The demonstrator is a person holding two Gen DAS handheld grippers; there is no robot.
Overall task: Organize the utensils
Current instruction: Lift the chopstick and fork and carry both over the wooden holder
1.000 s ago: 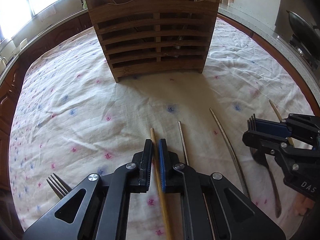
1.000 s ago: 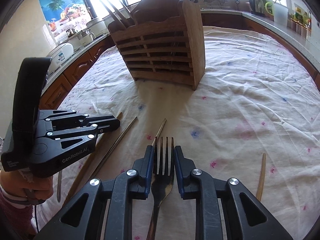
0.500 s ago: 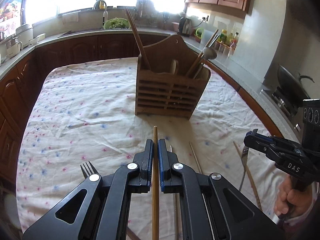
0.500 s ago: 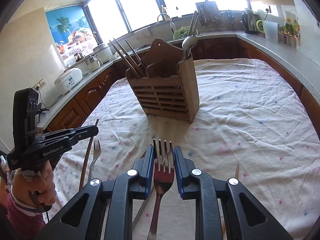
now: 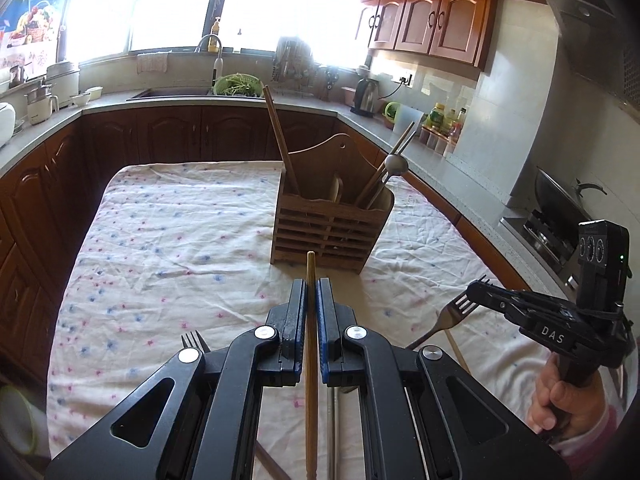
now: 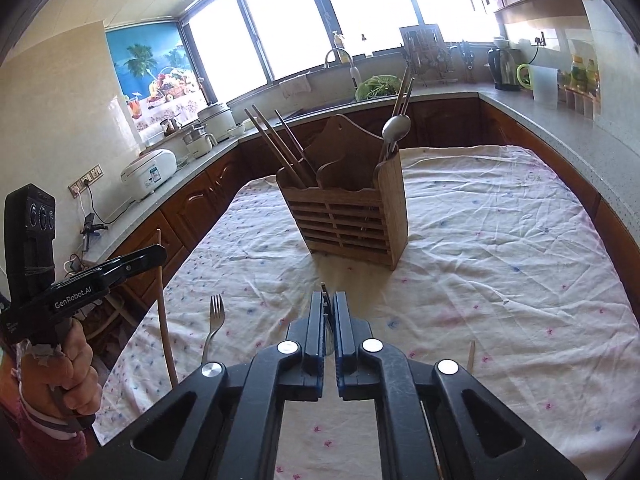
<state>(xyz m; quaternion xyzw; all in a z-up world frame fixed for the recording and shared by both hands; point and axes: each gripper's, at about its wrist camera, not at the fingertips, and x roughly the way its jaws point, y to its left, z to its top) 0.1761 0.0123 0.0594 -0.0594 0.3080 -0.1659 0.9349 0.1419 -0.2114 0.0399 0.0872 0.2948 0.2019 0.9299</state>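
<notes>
— How far along is she, from where you stand?

— Midway, I'd say. Nearest to us, the left gripper (image 5: 311, 308) is clamped on a wooden chopstick (image 5: 310, 344), lifted off the cloth. The right gripper (image 6: 329, 312) is pinched on a fork (image 5: 452, 314), tines forward.

— And what's left lying about?

— A second fork (image 6: 214, 324) sits loose on the tabletop (image 6: 500, 280), and another chopstick (image 6: 471, 356) pokes out by the right gripper. There may be more under the grippers; I can't tell from here.

— The holder?

— Farther back, the wooden caddy (image 6: 348, 216) stands upright mid-cloth, with chopsticks (image 6: 280, 148) in its left compartment and a spoon (image 6: 395, 126) in its right. So some are sorted, two are in the air, at least two wait.
</notes>
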